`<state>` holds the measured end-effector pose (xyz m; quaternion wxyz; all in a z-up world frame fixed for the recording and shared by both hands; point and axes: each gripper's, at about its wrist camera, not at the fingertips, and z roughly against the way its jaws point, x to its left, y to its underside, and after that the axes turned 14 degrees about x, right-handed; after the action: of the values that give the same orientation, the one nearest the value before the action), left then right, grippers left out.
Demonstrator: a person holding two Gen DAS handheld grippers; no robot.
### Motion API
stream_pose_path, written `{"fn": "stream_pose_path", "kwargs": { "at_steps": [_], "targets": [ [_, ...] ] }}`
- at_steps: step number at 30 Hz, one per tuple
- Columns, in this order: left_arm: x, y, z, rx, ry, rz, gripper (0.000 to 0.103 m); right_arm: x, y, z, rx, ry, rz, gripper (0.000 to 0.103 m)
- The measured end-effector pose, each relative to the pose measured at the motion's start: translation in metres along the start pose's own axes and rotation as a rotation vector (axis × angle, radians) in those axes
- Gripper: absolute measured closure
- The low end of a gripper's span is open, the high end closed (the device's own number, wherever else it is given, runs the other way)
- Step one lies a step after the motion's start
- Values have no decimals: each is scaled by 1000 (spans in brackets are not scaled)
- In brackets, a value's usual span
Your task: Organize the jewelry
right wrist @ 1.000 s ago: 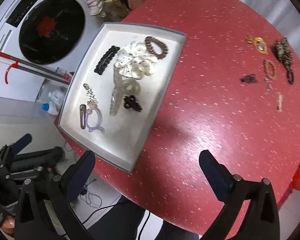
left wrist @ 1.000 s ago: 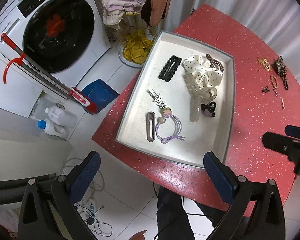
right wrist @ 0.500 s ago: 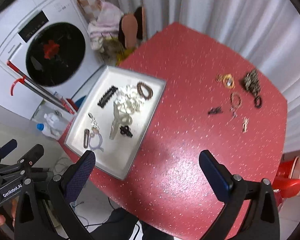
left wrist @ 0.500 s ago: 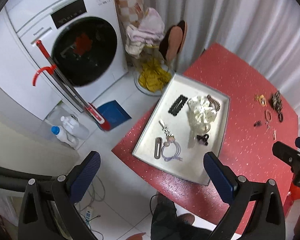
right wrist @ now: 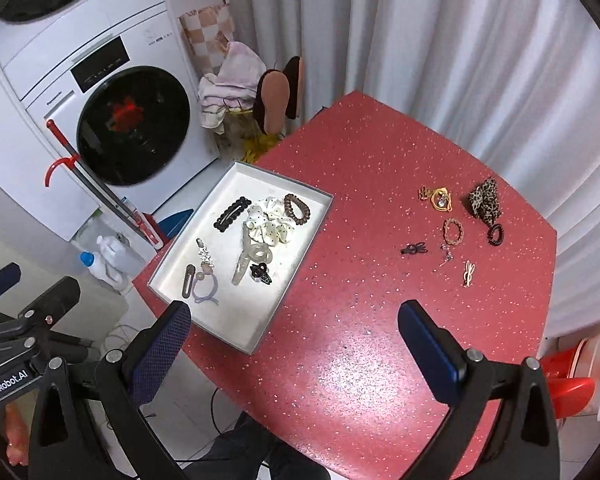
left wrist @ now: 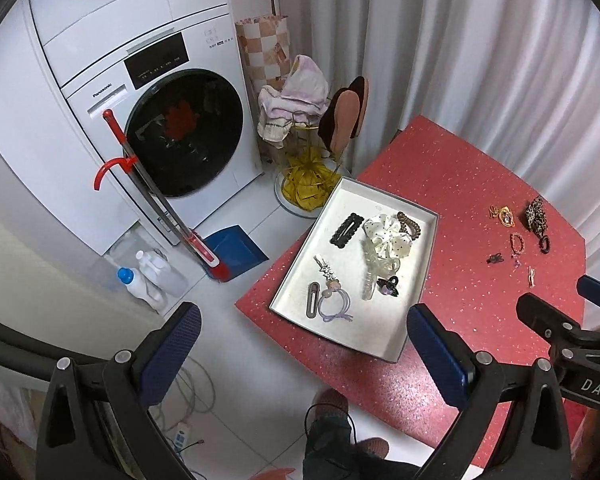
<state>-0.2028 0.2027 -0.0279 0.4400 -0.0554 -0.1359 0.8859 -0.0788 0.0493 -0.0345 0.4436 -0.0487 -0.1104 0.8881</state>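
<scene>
Jewelry (right wrist: 456, 220) lies loose beside the tray (right wrist: 300, 256) — both hand-held grippers, seemingly empty, gape apart.

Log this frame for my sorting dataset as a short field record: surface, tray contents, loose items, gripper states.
surface: red speckled table
container: grey tray, near the table's left edge
in tray: black scalloped clip, white dotted scrunchie, brown coil tie, clear claw clip, lilac hair tie
loose on table: leopard scrunchie, orange tie, beaded bracelet, small black clip
left gripper: open, empty
right gripper: open, empty
</scene>
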Motion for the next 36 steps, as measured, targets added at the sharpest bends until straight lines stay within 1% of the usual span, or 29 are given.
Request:
{"fn": "stream_pose_path", "kwargs": {
  "at_steps": [10, 21, 36],
  "targets": [
    [0, 12, 10, -19, -3, -3, 0, 4, 10, 12, -26, -1, 9, 0],
    [-1, 13, 11, -18, -4, -1, 0, 5, 14, 18, -32, 0, 9, 0],
    [1, 23, 15, -21, -13, 1, 0, 9, 19, 23, -38, -2, 13, 0]
  ]
}}
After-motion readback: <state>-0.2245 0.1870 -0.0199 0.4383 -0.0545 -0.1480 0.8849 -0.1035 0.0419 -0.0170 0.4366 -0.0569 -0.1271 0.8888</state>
